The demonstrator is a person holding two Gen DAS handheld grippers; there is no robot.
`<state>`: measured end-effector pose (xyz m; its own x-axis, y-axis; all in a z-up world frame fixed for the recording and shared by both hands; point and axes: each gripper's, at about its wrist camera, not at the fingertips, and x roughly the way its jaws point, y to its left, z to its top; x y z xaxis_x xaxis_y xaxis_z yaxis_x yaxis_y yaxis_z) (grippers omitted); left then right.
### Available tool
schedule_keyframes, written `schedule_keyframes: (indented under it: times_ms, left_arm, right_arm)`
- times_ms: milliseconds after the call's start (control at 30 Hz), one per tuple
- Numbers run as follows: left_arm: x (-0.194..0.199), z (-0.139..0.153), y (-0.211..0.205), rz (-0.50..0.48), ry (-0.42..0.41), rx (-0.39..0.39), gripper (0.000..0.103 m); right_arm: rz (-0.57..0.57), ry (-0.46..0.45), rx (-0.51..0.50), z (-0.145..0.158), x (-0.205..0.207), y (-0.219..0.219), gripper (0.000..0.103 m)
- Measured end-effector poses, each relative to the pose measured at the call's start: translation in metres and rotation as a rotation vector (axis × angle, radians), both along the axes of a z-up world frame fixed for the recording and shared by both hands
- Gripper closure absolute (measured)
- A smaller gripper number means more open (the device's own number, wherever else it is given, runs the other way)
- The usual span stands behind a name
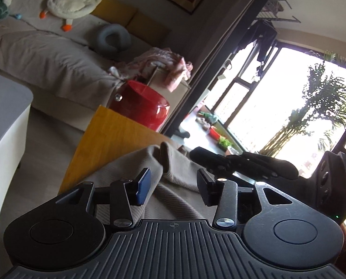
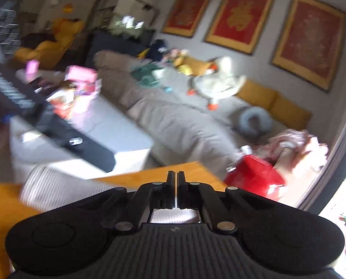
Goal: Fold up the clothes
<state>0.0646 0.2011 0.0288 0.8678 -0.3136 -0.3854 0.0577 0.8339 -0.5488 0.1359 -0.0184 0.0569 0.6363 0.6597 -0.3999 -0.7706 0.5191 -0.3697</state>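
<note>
Both tongs are hovering over a beige ribbed garment lying crumpled on a yellow wooden table. Left gripper is standing with its jaws apart, cloth lying beneath the gap and neither pad pressing on it, while the right gripper is showing its jaws drawn together with nothing visible between the tips, above the table's edge. Beyond the table, a red stool is sitting beside a grey sofa bearing a plush goose.
</note>
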Motion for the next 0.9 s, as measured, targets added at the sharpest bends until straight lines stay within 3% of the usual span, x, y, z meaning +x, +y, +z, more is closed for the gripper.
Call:
schedule_keyframes:
  times_ms: [100, 167, 367, 533, 700, 733, 767, 800, 833, 900]
  left_arm:
    - [0.002, -0.013, 0.013, 0.030, 0.058, -0.038, 0.051]
    - [0.000, -0.015, 0.019, 0.043, 0.067, -0.055, 0.049]
    - [-0.010, -0.009, 0.030, 0.073, 0.042, -0.049, 0.036]
    - [-0.013, -0.007, 0.032, 0.084, 0.039, -0.050, 0.032]
    - [-0.012, -0.005, 0.031, 0.080, 0.039, -0.036, 0.029]
    - [-0.012, -0.004, 0.030, 0.080, 0.038, -0.031, 0.028]
    - [-0.012, -0.003, 0.029, 0.080, 0.037, -0.026, 0.028]
    - [-0.011, -0.002, 0.029, 0.080, 0.036, -0.023, 0.027]
    - [-0.011, 0.000, 0.029, 0.080, 0.035, -0.020, 0.026]
    - [-0.011, 0.003, 0.029, 0.082, 0.030, -0.015, 0.025]
  right_arm:
    - [0.089, -0.006, -0.080, -0.013, -0.021, 0.002, 0.083]
    - [0.163, -0.015, -0.128, -0.021, -0.038, 0.005, 0.060]
    - [0.327, -0.095, -0.253, -0.045, -0.085, 0.028, 0.052]
    - [0.369, -0.058, -0.265, -0.062, -0.099, 0.049, 0.045]
    - [0.302, 0.001, -0.232, -0.076, -0.086, 0.069, 0.049]
    - [0.281, 0.027, -0.219, -0.076, -0.080, 0.072, 0.056]
    - [0.256, 0.054, -0.206, -0.076, -0.073, 0.073, 0.079]
    - [0.230, 0.081, -0.194, -0.075, -0.066, 0.072, 0.087]
    - [0.204, 0.107, -0.182, -0.075, -0.058, 0.072, 0.094]
    - [0.152, 0.164, -0.118, -0.069, -0.044, 0.063, 0.096]
